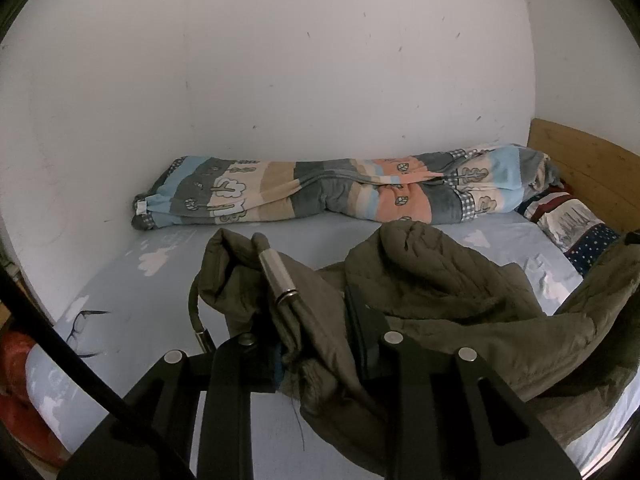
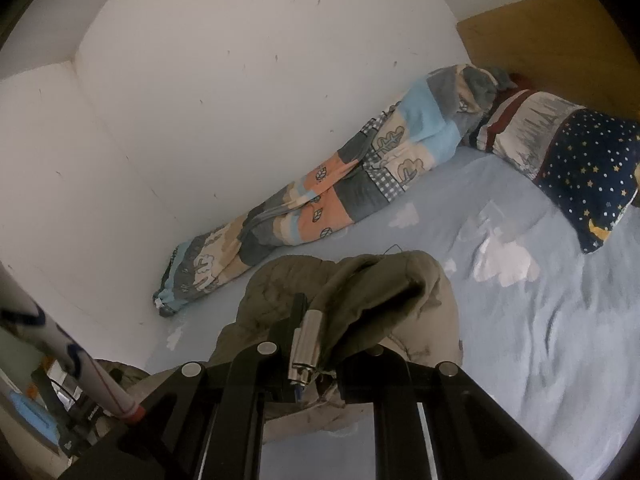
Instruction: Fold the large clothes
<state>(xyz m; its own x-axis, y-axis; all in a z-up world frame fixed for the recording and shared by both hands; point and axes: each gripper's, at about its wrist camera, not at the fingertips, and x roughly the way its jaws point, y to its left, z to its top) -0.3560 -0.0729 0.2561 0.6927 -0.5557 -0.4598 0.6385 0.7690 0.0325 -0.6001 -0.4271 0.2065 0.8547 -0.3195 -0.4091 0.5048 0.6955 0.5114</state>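
Observation:
An olive-green padded jacket lies bunched on the light blue bed sheet. My left gripper is shut on a fold of its edge, lifted off the sheet. A metal cord end lies along the left finger, and a dark drawcord hangs beside it. In the right wrist view my right gripper is shut on another bunch of the jacket. A second metal cord end sits between its fingers. The cloth hides the right finger's tip.
A rolled patterned quilt lies along the white wall. A star-print pillow rests against the wooden headboard. A pair of glasses lies on the sheet's left edge. A white pole with a red end stands beside the bed.

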